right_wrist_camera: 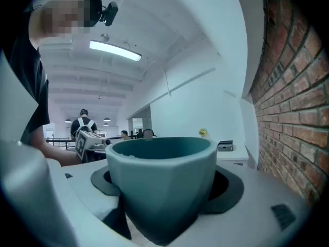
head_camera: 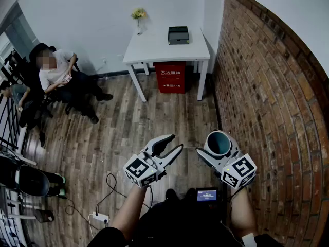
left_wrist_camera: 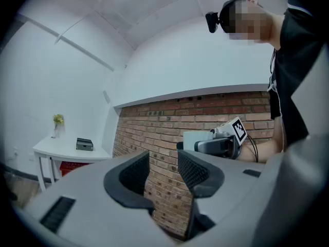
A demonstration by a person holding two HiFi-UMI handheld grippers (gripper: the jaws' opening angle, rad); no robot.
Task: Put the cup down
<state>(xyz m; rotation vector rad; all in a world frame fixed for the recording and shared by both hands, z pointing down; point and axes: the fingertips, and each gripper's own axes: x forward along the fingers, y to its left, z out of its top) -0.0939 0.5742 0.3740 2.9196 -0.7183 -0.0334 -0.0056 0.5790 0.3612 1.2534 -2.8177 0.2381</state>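
1. Up close, the right gripper (head_camera: pixel 220 153) has its jaws spread wide around a matte teal cup (right_wrist_camera: pixel 162 181), with the pads pressing on both of its sides.
2. That cup stands upright in the grip, its mouth facing up and its long axis vertical. It is held in the air above the wooden plank floor (head_camera: pixel 128 133).
3. Just beside it, the left gripper (head_camera: pixel 175 142) has its jaws slightly apart with nothing between them.
4. A red brick wall (head_camera: pixel 267 96) runs close along the right side, while the floor ahead lies open.
5. Farther off, a white rectangular table (head_camera: pixel 154 48) stands against the white wall. A small black box (head_camera: pixel 178 35) sits on it, and the rest of the top is mostly bare.
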